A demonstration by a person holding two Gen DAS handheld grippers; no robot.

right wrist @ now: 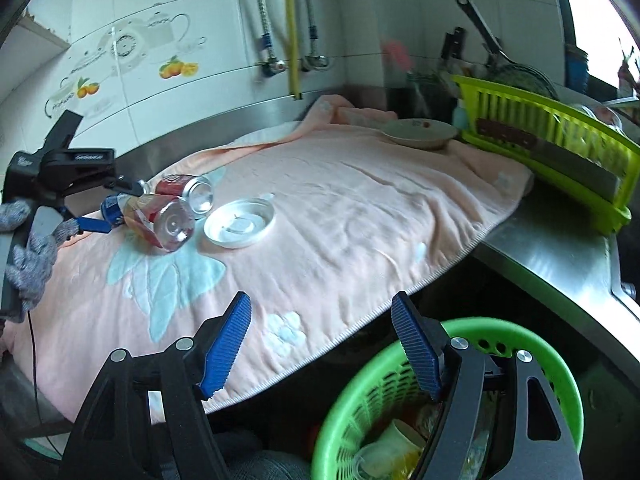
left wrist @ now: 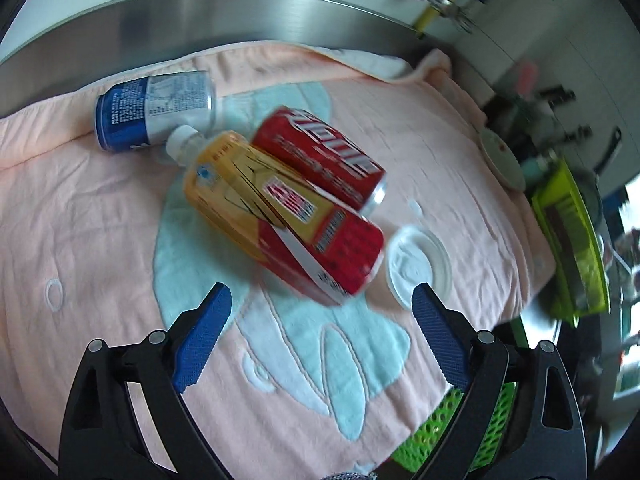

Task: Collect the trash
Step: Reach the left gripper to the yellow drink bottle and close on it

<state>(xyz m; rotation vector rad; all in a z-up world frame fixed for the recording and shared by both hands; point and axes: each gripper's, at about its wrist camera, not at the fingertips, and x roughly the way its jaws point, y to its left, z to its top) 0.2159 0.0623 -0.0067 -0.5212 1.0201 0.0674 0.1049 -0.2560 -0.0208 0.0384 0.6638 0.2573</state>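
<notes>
Left wrist view is motion-blurred: print on the red can and the yellow-red bottle unreadable, dish rack smeared. Green basket mostly hidden behind the gripper finger. Right wrist view: basket contents partly hidden, blue bottle mostly covered by the front bottle.

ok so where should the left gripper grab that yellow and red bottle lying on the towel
Grip the bottle across its round body, near the middle. It lies on its side on the towel, cap away from the left gripper, base towards it. The red can lies against one flank, so come from above with the open jaws straddling the width, one finger slipping between bottle and can.
</notes>
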